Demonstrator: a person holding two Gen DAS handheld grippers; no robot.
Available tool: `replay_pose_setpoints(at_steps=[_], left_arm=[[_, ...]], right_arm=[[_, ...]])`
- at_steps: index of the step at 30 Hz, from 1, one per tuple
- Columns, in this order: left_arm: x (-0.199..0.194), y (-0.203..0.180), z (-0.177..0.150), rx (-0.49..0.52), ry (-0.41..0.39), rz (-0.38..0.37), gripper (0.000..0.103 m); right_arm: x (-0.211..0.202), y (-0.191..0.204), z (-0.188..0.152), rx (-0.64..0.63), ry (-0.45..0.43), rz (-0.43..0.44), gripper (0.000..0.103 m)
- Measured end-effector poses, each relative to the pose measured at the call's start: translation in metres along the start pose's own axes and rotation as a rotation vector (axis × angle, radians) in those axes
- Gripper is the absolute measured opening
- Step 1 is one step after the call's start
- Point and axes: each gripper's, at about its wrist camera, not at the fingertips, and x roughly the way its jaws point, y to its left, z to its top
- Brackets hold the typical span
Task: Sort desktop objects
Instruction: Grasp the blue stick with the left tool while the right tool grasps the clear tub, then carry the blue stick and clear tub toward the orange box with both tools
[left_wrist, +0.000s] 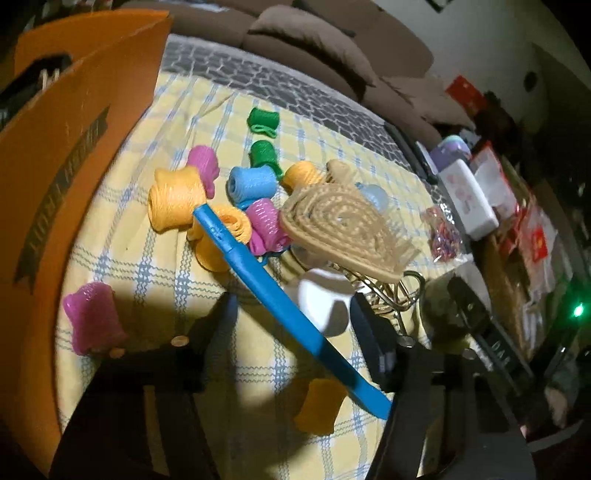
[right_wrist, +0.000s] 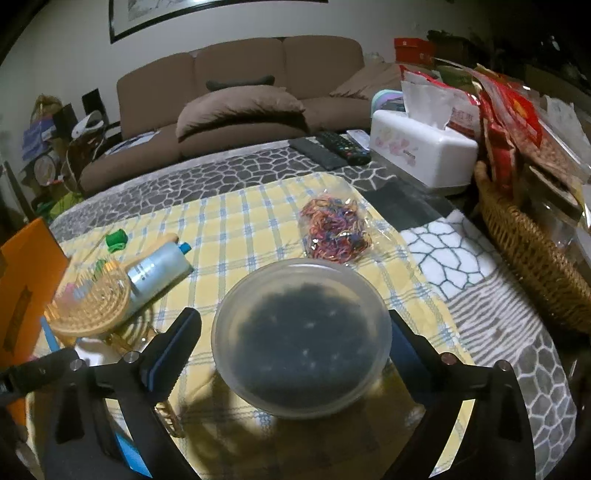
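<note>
In the left wrist view my left gripper (left_wrist: 291, 317) is open above the yellow checked cloth (left_wrist: 155, 258), with a blue comb (left_wrist: 266, 284) lying slantwise between its fingers, untouched as far as I can see. Several orange (left_wrist: 173, 199), pink (left_wrist: 88, 317), blue (left_wrist: 251, 182) and green (left_wrist: 263, 120) hair rollers lie beyond it, next to a tan brush (left_wrist: 343, 221). In the right wrist view my right gripper (right_wrist: 295, 332) is open around a clear round tub of dark hair ties (right_wrist: 301, 339); the fingers stand beside its sides, contact unclear.
An orange box (left_wrist: 62, 155) stands at the left. A bag of coloured rubber bands (right_wrist: 334, 229), a pale bottle (right_wrist: 159, 267), a white tissue box (right_wrist: 421, 151), remotes (right_wrist: 332, 147) and a wicker basket (right_wrist: 532, 254) of packets lie around. A sofa stands behind the table.
</note>
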Motion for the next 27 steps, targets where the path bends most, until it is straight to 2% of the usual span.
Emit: replay_pose_setpoints(at_steps=[2, 3, 6, 9, 17, 27], left_arm=[[0.001, 0.004, 0.002, -0.024, -0.005, -0.011, 0.047], [0.002, 0.006, 0.003, -0.034, -0.005, -0.014, 0.04], [0.002, 0.011, 0.004, -0.066, -0.007, -0.047, 0.031], [-0.001, 0.011, 0.004, -0.07, -0.018, -0.065, 0.014], [-0.015, 0.004, 0.005, -0.061, -0.062, -0.105, 0.011], [-0.044, -0.016, 0.009, -0.014, -0.11, -0.178, 0.006]], right_arm=[[0.001, 0.002, -0.001, -0.017, -0.002, -0.011, 0.097], [0.002, 0.002, -0.001, -0.02, -0.001, -0.015, 0.096], [0.005, 0.0, -0.003, -0.017, 0.01, -0.043, 0.086], [0.004, -0.002, -0.004, -0.009, 0.007, -0.038, 0.086], [-0.001, -0.001, -0.002, -0.008, 0.0, -0.022, 0.086], [-0.022, -0.002, 0.013, 0.024, -0.025, 0.043, 0.086]])
